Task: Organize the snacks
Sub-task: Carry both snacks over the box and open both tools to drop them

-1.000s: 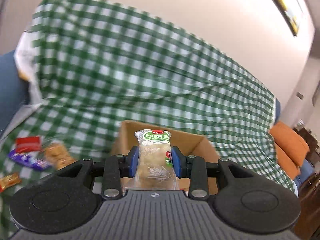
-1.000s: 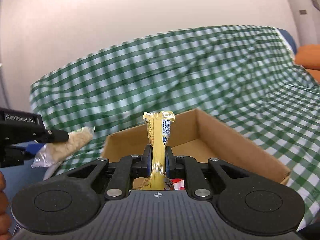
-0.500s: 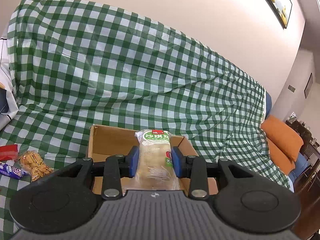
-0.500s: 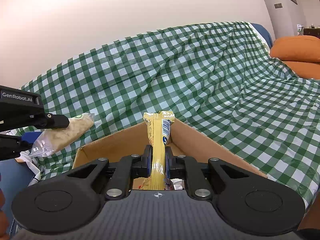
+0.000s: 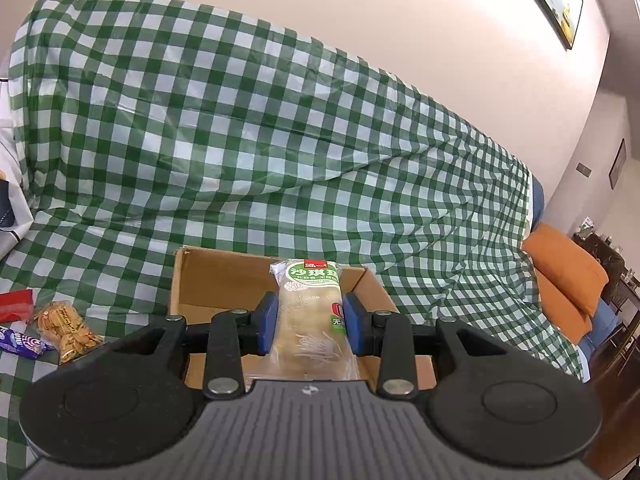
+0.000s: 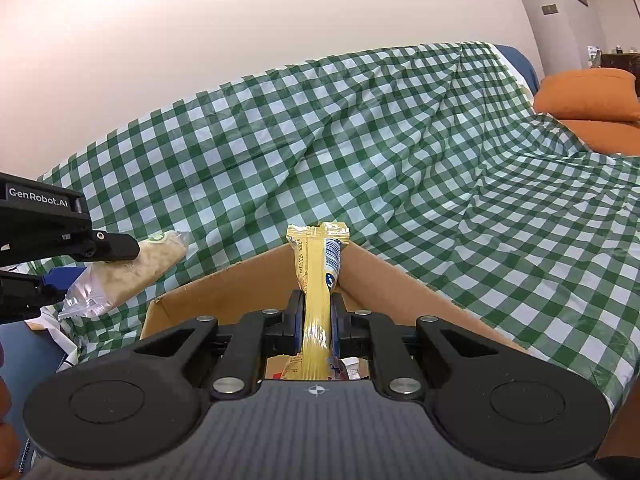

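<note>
Snacks are held in both grippers above an open cardboard box (image 5: 224,280) that sits on a green checked cloth (image 5: 240,140). The left gripper (image 5: 309,322) is clamped on a clear cake pack (image 5: 310,320) with a green label, which stands up between the blue pads (image 5: 267,322) and reaches past them over the box. The right gripper (image 6: 316,320) is closed narrowly on a thin yellow packet (image 6: 316,280), upright, its top above the box's far wall. Left of the box on the cloth lie a bag of biscuits (image 5: 66,330), a purple bar (image 5: 20,344) and a red wrapper (image 5: 14,306). An orange cushion (image 5: 564,276) lies to the right.
</note>
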Demonstrator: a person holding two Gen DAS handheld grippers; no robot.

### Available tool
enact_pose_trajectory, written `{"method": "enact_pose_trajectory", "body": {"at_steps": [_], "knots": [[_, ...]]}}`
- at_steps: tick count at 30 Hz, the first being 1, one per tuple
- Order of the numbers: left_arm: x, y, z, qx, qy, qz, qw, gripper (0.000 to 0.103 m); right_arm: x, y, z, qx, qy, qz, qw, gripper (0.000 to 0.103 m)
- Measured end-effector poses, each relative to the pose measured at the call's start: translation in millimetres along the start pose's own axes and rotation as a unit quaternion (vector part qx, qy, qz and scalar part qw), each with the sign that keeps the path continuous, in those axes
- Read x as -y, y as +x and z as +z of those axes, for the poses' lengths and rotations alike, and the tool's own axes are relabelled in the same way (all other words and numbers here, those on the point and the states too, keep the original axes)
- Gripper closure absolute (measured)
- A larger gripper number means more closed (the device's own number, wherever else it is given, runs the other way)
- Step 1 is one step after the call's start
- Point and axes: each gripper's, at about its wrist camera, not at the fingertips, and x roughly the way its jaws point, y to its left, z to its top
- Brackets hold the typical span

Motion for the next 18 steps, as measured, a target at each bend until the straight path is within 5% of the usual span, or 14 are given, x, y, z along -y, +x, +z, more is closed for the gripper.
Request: {"method": "enact_pose_trajectory", "body": {"at_steps": [12,13,14,16,18], "knots": [[18,8,16,0.018,0.01,-0.016,0.9997,0.063,-2,-1,-2,0.007,0.002,-0.017,1.0,0.089],[20,9,18,0.023,0.011,-0.017,0.9995,0.059,-2,-1,-2,0.008,0.001,-0.018,1.0,0.087],[21,9,21,0.023,0.012,-0.017,0.9995,0.043,-3,-1,-2,0.008,0.0,-0.019,1.0,0.086],[21,6,23,0.028,0.013,-0.021,0.9993,0.036,-4,0,-3,0.006,-0.005,-0.025,1.0,0.073],[21,-3,20,0.036,0.029,-0.023,0.9987,0.036,-5,0,-5,0.004,-0.005,-0.031,1.0,0.043]]}}
